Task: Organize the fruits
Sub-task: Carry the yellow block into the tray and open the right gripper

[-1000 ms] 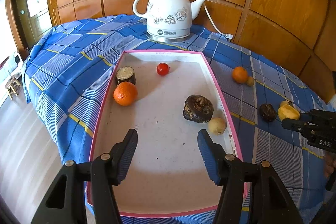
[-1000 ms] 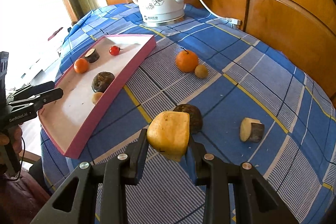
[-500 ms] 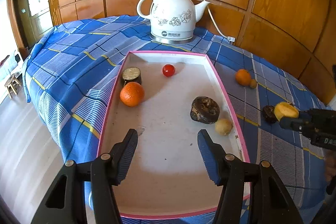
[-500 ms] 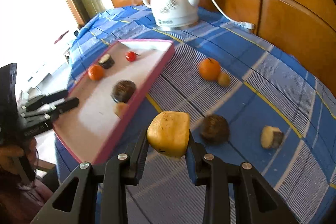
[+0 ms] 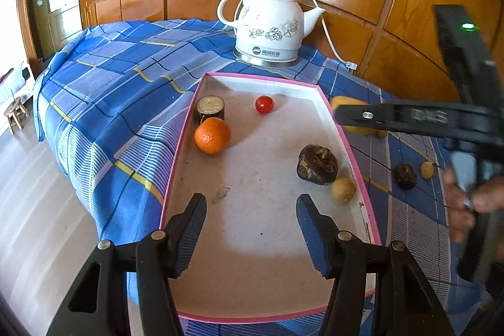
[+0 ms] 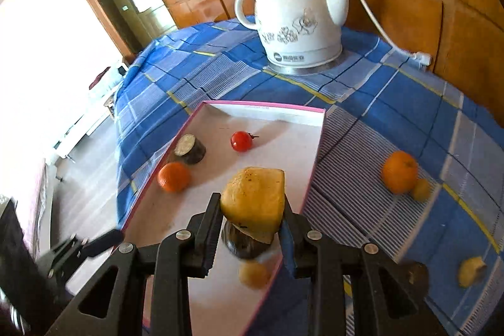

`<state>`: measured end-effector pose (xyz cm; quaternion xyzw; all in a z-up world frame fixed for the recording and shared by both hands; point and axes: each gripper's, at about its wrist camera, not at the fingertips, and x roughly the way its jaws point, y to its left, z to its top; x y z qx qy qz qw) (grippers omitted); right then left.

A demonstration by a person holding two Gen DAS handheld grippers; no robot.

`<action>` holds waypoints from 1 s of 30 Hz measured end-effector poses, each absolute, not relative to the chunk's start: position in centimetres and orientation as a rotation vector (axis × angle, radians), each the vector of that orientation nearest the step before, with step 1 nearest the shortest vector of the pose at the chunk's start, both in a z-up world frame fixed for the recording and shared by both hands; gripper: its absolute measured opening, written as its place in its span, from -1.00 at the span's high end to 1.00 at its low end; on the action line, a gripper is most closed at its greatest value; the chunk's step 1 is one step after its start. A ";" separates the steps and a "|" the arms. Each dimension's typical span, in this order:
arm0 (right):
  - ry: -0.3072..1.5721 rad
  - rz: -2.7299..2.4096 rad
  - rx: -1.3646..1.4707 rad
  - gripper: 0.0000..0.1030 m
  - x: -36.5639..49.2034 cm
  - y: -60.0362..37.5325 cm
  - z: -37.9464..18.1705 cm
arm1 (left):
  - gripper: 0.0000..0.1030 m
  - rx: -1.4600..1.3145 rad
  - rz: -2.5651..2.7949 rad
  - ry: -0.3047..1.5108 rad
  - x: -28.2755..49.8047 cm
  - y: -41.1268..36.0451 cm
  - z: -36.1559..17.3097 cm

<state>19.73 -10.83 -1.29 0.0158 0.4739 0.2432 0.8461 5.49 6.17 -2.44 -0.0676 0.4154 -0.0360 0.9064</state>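
My right gripper (image 6: 252, 218) is shut on a yellow fruit piece (image 6: 253, 203) and holds it above the right side of the pink-rimmed tray (image 6: 316, 144). From the left wrist view the right gripper (image 5: 349, 115) shows at the tray's right rim (image 5: 341, 131). My left gripper (image 5: 252, 225) is open and empty over the tray's near end. In the tray lie an orange (image 5: 212, 135), a cherry tomato (image 5: 264, 104), a dark cut piece (image 5: 210, 108), a dark brown fruit (image 5: 317, 165) and a small tan fruit (image 5: 343, 190).
A white electric kettle (image 5: 271, 27) with its cord stands behind the tray. On the blue plaid cloth right of the tray lie an orange (image 6: 399, 172), a small yellow fruit (image 6: 421, 189), a dark fruit (image 5: 405, 176) and a cut piece (image 6: 471, 271).
My right gripper has carried the yellow piece up off the cloth and leftward to above the tray. My left gripper stays open and has moved little.
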 end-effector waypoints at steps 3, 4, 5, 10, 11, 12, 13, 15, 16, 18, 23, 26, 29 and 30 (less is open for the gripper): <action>1.015 0.485 0.036 0.29 20.6 -10.5 -2.1 | -0.17 -0.148 -0.074 0.860 5.3 6.6 -2.5; 1.016 0.478 0.041 0.25 20.6 -10.6 -2.2 | -0.17 -0.150 -0.074 0.860 5.3 6.7 -2.6; 1.016 0.478 0.045 0.25 20.5 -10.8 -2.2 | -0.17 -0.150 -0.073 0.859 5.3 6.7 -2.6; 0.999 0.471 0.031 0.25 18.9 -12.1 -1.7 | -0.17 -0.153 -0.079 0.857 5.4 6.7 -2.6; 0.995 0.472 0.025 0.25 18.3 -12.5 -1.5 | -0.17 -0.152 -0.081 0.858 5.5 6.6 -2.6; 0.992 0.472 0.017 0.25 17.9 -12.8 -1.3 | -0.17 -0.151 -0.082 0.859 5.5 6.5 -2.6; 0.989 0.469 0.009 0.25 17.5 -13.1 -1.2 | -0.17 -0.149 -0.084 0.857 5.5 6.4 -2.6; 0.984 0.470 -0.004 0.25 16.4 -14.0 -0.9 | -0.17 -0.143 -0.086 0.854 5.4 6.2 -2.4; 0.982 0.467 -0.011 0.25 16.0 -14.3 -0.8 | -0.17 -0.141 -0.086 0.851 5.3 6.2 -2.3; 0.974 0.458 -0.035 0.25 15.1 -15.3 -0.4 | -0.17 -0.136 -0.085 0.845 5.3 6.1 -2.1; 0.956 0.412 -0.098 0.25 13.2 -18.1 0.3 | -0.17 -0.125 -0.085 0.837 5.1 5.9 -1.7; 0.945 0.376 -0.125 0.25 12.4 -19.9 0.6 | -0.17 -0.114 -0.089 0.834 5.0 5.5 -1.5; 0.942 0.346 -0.130 0.25 11.8 -21.8 0.8 | -0.17 -0.101 -0.094 0.832 4.9 5.0 -1.4; 0.942 0.335 -0.131 0.25 11.8 -22.4 0.8 | -0.17 -0.097 -0.096 0.833 4.9 4.9 -1.4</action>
